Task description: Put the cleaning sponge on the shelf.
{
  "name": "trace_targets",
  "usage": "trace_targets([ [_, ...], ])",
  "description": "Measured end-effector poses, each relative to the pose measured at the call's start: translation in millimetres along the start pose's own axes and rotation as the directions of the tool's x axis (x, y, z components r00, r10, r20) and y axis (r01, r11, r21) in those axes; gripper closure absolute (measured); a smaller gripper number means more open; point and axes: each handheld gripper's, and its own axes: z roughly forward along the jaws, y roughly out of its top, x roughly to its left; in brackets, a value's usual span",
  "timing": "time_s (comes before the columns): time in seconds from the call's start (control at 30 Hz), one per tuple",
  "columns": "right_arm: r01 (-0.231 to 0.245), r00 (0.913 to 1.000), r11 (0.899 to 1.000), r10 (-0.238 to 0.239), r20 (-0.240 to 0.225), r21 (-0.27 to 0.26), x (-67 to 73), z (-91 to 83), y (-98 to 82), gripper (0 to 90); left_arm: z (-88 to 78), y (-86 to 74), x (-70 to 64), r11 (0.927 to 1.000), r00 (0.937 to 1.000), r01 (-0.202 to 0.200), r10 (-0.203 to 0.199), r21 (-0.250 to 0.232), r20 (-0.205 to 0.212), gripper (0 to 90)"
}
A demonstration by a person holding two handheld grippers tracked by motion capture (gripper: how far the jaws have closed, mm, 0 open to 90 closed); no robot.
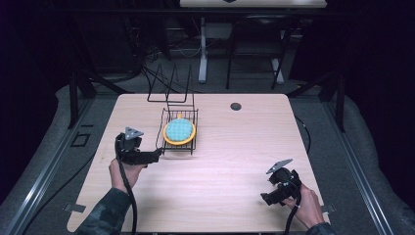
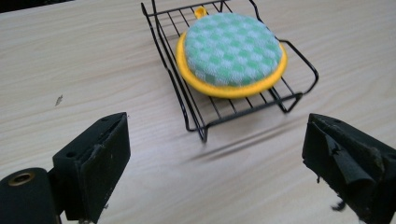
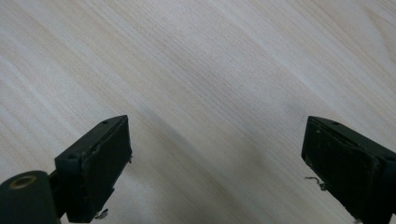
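A round pad with a blue-green checked top and a yellow rim (image 1: 179, 130) (image 2: 232, 52) lies in a black wire rack (image 1: 166, 143) (image 2: 196, 116) on the wooden table. My left gripper (image 1: 157, 155) (image 2: 215, 158) hovers just left of the rack's near corner, its jaws wide open with only bare table between them. Near the table's front right corner my right gripper (image 1: 264, 198) (image 3: 217, 163) stands open over plain wood, held by a hand.
A taller black wire stand (image 1: 169, 88) rises behind the rack at the table's (image 1: 235, 161) far edge. A dark round hole (image 1: 236, 106) sits near the far edge. Cables trail from both grippers toward the near edge.
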Motion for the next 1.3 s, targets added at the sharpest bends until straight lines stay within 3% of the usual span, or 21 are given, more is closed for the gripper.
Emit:
trace_targets([
  [0.27,-0.002,1.0,1.0,0.002,0.002,0.012,-0.9,0.7,-0.9,7.8,-20.1,-18.3,-5.3,0.9998,0.9996,-0.018,0.018,0.008,0.022,5.8],
  [0.7,0.005,1.0,1.0,-0.005,-0.001,0.023,1.1,2.0,-1.3,7.9,-34.0,-52.7,-9.4,0.9974,0.999,-0.022,0.019,0.069,0.04,4.2],
  [0.93,0.006,1.0,1.0,-0.006,0.004,0.023,1.1,3.7,0.0,8.0,-31.4,-72.0,-7.6,0.9922,0.9984,-0.008,0.001,0.124,0.056,3.4],
  [1.3,0.02,0.9998,0.999,-0.02,-0.004,0.034,1.1,5.3,0.1,8.1,-28.1,-90.3,-6.9,0.988,0.9971,-0.008,-0.003,0.154,0.077,0.7],
])
